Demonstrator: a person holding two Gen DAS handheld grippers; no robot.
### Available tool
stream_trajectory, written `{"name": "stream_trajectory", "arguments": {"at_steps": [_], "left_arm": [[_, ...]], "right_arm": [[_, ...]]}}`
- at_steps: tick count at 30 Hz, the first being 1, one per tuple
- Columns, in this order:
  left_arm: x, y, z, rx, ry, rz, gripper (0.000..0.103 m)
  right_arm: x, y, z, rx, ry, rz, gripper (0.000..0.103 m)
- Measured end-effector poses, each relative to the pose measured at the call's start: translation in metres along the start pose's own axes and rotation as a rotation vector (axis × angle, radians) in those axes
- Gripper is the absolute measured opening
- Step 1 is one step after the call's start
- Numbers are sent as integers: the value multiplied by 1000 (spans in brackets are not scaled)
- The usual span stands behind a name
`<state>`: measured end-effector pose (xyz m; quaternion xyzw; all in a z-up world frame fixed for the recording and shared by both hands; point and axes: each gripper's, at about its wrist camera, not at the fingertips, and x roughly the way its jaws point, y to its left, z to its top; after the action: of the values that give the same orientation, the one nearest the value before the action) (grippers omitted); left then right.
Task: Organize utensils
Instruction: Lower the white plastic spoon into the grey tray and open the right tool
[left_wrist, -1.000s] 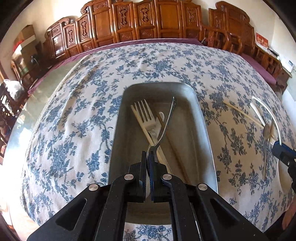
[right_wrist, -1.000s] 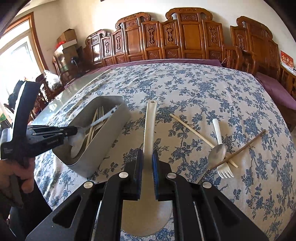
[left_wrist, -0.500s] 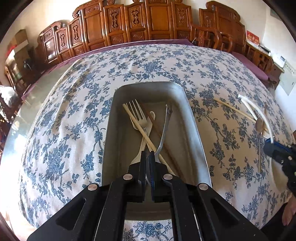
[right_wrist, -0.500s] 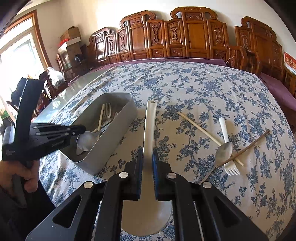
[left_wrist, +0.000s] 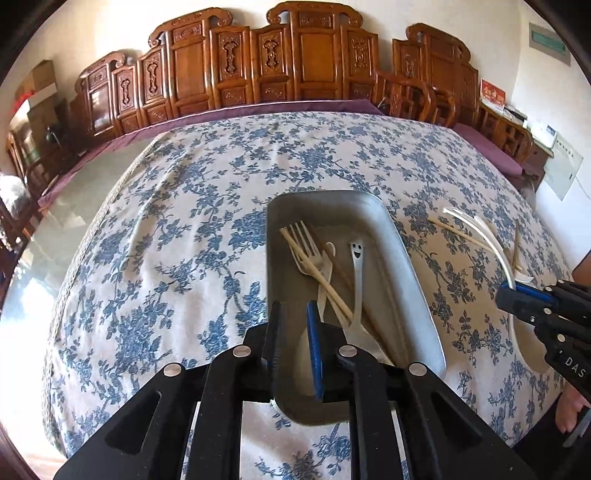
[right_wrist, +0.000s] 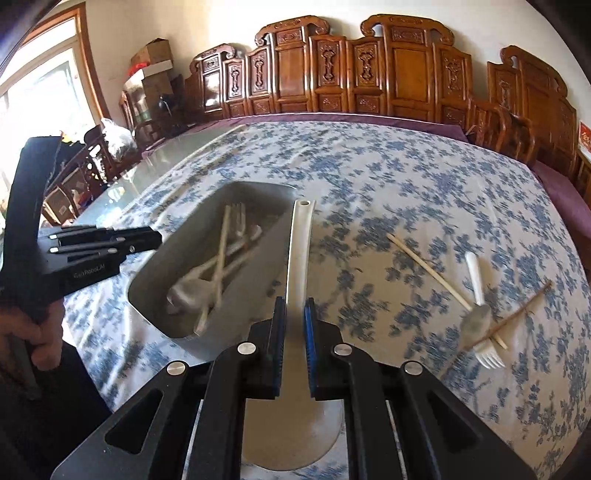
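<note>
Utensils are partly sorted: inside the grey rectangular metal tray (left_wrist: 406, 266) lie a silver metal fork (left_wrist: 304, 245), a pale wooden chopstick (left_wrist: 314, 273) and a steel spoon with a smiling face on its handle (left_wrist: 356, 266). Over the tray's near end hovers the left gripper (left_wrist: 294, 341), its fingers parted and holding nothing. To the right, the right gripper (right_wrist: 294, 338) grips the handle of a long white plastic ladle (right_wrist: 301, 251) beside the tray. Further right on the blue flowered tablecloth (right_wrist: 406, 177) wait a light chopstick (right_wrist: 428, 271), a white plastic fork (right_wrist: 480, 310), a metal spoon (right_wrist: 474, 325) and a brown stick (right_wrist: 513, 319). The ladle's placing seems in hand; next it must be carried over the rim and released.
</note>
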<state>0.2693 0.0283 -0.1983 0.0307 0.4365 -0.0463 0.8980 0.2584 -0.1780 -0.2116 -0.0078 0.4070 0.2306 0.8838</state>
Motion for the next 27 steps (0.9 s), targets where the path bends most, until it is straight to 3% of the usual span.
{"name": "stream_trajectory", "arguments": {"at_steps": [8, 15, 27], "left_arm": [[-13, 28, -7, -14, -28, 29, 13], [-11, 57, -12, -62, -17, 36, 13], [-13, 78, -12, -112, -32, 36, 16]], "right_arm": [[20, 43, 31, -4, 3, 90, 12], [47, 74, 52, -20, 33, 90, 12], [97, 67, 58, 67, 134, 54, 12]]}}
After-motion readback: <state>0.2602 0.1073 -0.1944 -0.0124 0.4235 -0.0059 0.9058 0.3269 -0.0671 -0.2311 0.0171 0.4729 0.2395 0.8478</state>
